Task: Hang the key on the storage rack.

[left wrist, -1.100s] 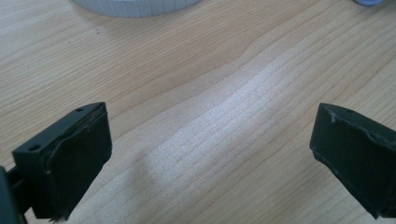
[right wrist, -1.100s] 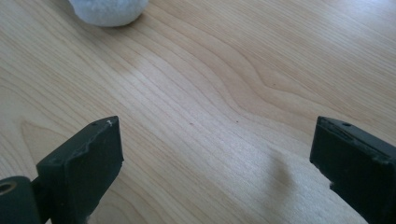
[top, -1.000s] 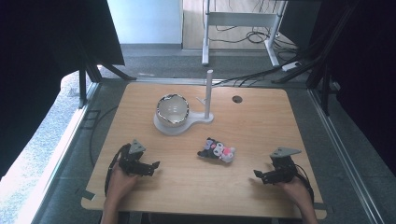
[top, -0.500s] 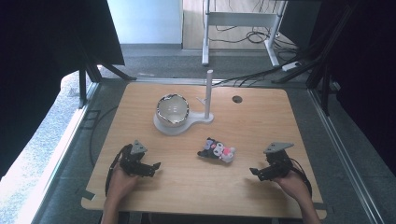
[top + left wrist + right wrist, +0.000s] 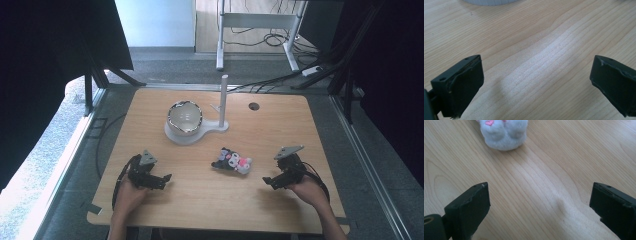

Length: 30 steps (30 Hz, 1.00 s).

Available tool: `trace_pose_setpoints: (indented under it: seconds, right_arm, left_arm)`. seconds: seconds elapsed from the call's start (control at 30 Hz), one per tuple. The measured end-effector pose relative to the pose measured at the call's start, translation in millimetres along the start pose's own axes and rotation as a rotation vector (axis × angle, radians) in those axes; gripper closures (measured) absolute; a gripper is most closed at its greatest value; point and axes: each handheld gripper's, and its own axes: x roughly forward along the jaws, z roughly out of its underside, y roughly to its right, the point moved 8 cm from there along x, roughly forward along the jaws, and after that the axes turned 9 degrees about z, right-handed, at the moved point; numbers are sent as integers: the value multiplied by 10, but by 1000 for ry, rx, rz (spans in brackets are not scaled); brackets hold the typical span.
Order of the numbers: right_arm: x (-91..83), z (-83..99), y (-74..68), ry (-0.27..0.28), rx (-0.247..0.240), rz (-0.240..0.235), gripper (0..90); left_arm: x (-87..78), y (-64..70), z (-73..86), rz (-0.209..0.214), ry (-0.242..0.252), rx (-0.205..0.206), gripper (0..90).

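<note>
Near the middle of the wooden surface [image 5: 300, 115], slightly toward its near edge, lies a small plush toy [image 5: 231, 160] in black, white and pink, flat on its side. To its right, close but not touching, the right gripper [image 5: 270, 181] points toward it with its fingers [image 5: 467, 210] spread wide and nothing between them; in the right gripper view the toy's pale end [image 5: 504, 133] sits just ahead of the gap, a little left of centre. Over at the near left, well apart from the toy, the left gripper [image 5: 164, 180] hovers above bare wood with its fingers [image 5: 461, 85] equally wide and empty. Farther back stands a round bowl [image 5: 184, 117] on a white base [image 5: 192, 136], with a thin upright post [image 5: 223, 100] at the base's right end.

Judging by this layout, the step in hand is the approach to the toy, with no grasp yet made. The next move seems to call for the right gripper to travel forward and a touch leftward until the soft body lies between the fingers, low enough to catch its bulk rather than skim over it, then to close. Because plush gives, a firm bite on the thicker part looks wiser than pinching a limb.
</note>
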Motion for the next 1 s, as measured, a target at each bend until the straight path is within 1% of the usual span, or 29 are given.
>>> trace_pose_setpoints:
  seconds: [0.1, 0.13, 0.17, 0.2, 0.23, 0.27, 0.37, 0.4, 0.47, 0.63, 0.7, 0.8, 0.83, 0.87, 0.9, 0.93, 1.0]
  right_arm:
    - [27, -78, -5, -16, -20, -10, 42]
    - [27, -78, -5, -16, -20, -10, 42]
    - [35, -96, -11, -23, -25, -17, 46]
    - [58, -128, -19, -40, -40, -20, 49]
    - [58, -128, -19, -40, -40, -20, 49]
    - [81, -163, -38, -52, -54, -26, 54]
    - [102, -200, -57, -64, -67, -32, 56]
    - [122, -242, -75, -74, -84, -35, 58]
    - [129, -258, -84, -78, -89, -36, 59]
    - [195, -391, -150, -113, -130, -57, 63]
    - [207, -411, -158, -118, -135, -62, 63]
    - [245, -474, -186, -133, -144, -74, 63]
    - [269, -519, -209, -138, -161, -83, 63]
    - [269, -519, -209, -138, -161, -83, 63]
    - [289, -566, -245, -143, -171, -100, 62]
    - [289, -566, -245, -143, -171, -100, 62]
    - [309, -608, -279, -152, -179, -115, 60]
  left_arm:
    - [-4, -7, 5, 0, -3, -2, 0]
    - [-5, -9, 6, -1, -2, -3, 0]
    - [-6, -11, 6, -1, -1, -4, 0]
    - [-6, -13, 7, -1, -1, -5, 0]
    - [-7, -14, 8, -1, 0, -6, 0]
    - [-8, -16, 8, -2, 0, -8, 0]
    - [-11, -23, 9, 0, 3, -14, 0]
    - [-12, -23, 10, 0, 3, -14, 0]
    - [-14, -26, 11, -2, 2, -15, 0]
    - [-9, -20, 8, 2, 5, -18, 0]
    - [-10, -21, 11, 3, 2, -15, 0]
    - [-9, -19, 11, 5, 3, -16, 0]
    - [-8, -19, 11, 5, 2, -16, 0]
    - [-8, -19, 12, 5, 1, -16, 0]
    - [-6, -19, 13, 5, 0, -16, 0]
    - [-5, -19, 14, 5, 0, -17, 0]
    - [-1, -18, 16, 6, -1, -16, 0]
